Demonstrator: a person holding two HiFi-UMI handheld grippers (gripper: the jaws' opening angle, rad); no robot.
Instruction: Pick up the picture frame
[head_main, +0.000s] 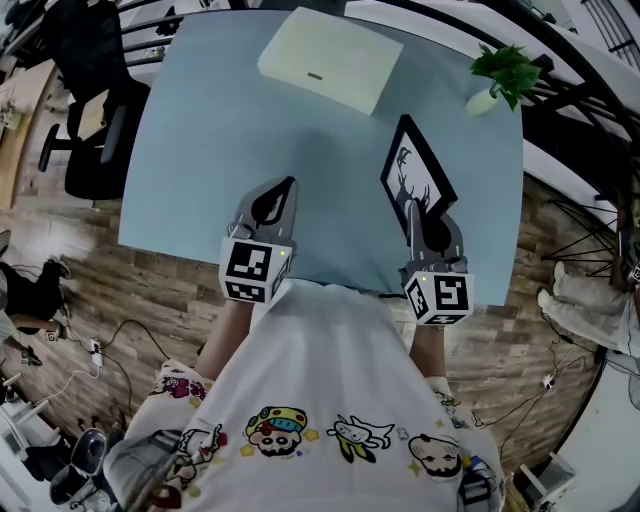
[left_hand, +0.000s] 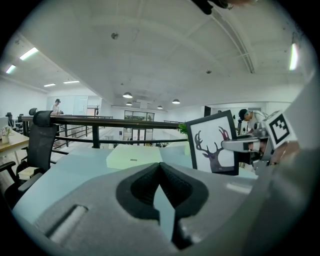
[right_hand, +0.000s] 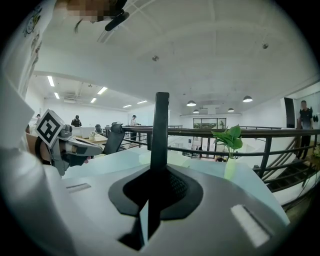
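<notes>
one upright picture frame (head_main: 418, 175) (facing left), right gripper (head_main: 416, 222) pinching it, left gripper (head_main: 287, 192) closed

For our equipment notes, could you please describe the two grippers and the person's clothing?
Both the left gripper and right gripper are grey with black jaw pads, each carrying a white cube with black square markers. The person wears a white cartoon-printed T-shirt.

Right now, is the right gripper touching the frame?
Touching. In the right gripper view, the frame stands edge-on, pinched between the jaws of the right gripper.
</notes>
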